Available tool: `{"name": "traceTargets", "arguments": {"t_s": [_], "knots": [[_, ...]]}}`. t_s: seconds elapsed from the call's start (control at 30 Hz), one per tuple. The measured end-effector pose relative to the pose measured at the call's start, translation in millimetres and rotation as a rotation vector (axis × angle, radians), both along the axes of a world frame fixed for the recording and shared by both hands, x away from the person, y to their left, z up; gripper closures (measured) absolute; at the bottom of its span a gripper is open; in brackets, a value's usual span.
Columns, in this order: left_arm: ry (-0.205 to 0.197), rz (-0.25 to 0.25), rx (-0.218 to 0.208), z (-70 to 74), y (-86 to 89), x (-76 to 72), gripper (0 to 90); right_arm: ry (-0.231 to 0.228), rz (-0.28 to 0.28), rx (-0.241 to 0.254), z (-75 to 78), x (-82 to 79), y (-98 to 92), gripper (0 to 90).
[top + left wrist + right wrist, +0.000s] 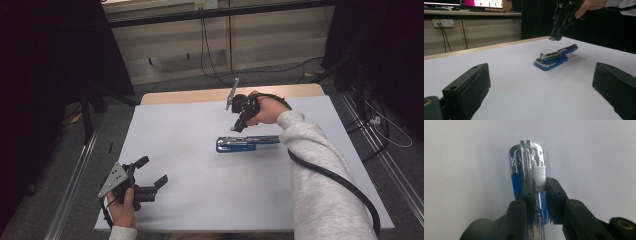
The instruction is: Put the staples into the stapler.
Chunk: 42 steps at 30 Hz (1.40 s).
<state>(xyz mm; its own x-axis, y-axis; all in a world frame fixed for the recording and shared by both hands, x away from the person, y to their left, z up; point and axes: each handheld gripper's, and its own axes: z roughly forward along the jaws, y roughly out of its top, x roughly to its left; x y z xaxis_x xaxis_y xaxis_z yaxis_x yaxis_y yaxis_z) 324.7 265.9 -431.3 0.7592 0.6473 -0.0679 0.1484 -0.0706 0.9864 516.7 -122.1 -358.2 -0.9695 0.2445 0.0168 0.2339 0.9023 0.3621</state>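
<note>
A blue stapler [240, 144] [551, 60] lies flipped open on the white table top [190, 200], its metal staple channel facing up [515, 162]. Just above it, my right gripper [237, 127] [554, 37] [539, 182] points down at the channel. Its jaws stand close together, shut on a short silver strip of staples [539, 173], which hangs over the stapler's front end. At the table's near left corner, well away from the stapler, my left gripper [154, 170] [540, 82] is wide open with nothing between its pads.
The table's wooden back edge [200, 95] runs behind the stapler. Metal rails [75, 175] flank the table on the floor, and cables [385, 130] lie at the right. A wall socket [442, 23] and monitors [484, 3] stand beyond the far edge.
</note>
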Motion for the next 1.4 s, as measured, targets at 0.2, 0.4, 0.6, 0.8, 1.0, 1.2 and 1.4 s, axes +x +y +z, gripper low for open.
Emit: {"name": "traceTargets", "arguments": {"t_s": [0.2, 0.4, 0.6, 0.8, 1.0, 1.2, 1.4], "knots": [[0.003, 0.003, -0.003, 0.2, 0.0, -1.0, 1.6, 0.004, 0.0, 0.001, -1.8, 0.5, 0.7, 78.5], [0.003, 0.003, 0.008, 0.2, -0.3, -0.9, 1.6, -0.002, 0.007, 0.01, -3.1, 1.2, 2.9, 78.5], [0.01, 0.011, 0.0, 0.1, -0.5, -2.1, 1.6, -0.001, 0.006, 0.014, -3.6, 1.4, 7.1, 78.5], [0.008, 0.004, 0.007, 0.4, 0.3, -1.9, 1.6, -0.005, 0.006, 0.011, -3.0, 2.6, 12.1, 78.5], [0.009, 0.003, 0.005, 0.3, 0.1, -1.4, 1.6, -0.006, 0.018, 0.012, -4.4, 3.1, 19.7, 78.5], [0.014, 0.006, 0.001, 0.2, -0.1, -1.9, 1.7, 0.008, 0.02, 0.015, -7.0, 3.7, 25.1, 78.5], [0.001, 0.011, 0.024, 0.4, 1.2, -0.7, 1.7, 0.008, 0.023, 0.023, -6.5, 4.3, 30.3, 78.5]]}}
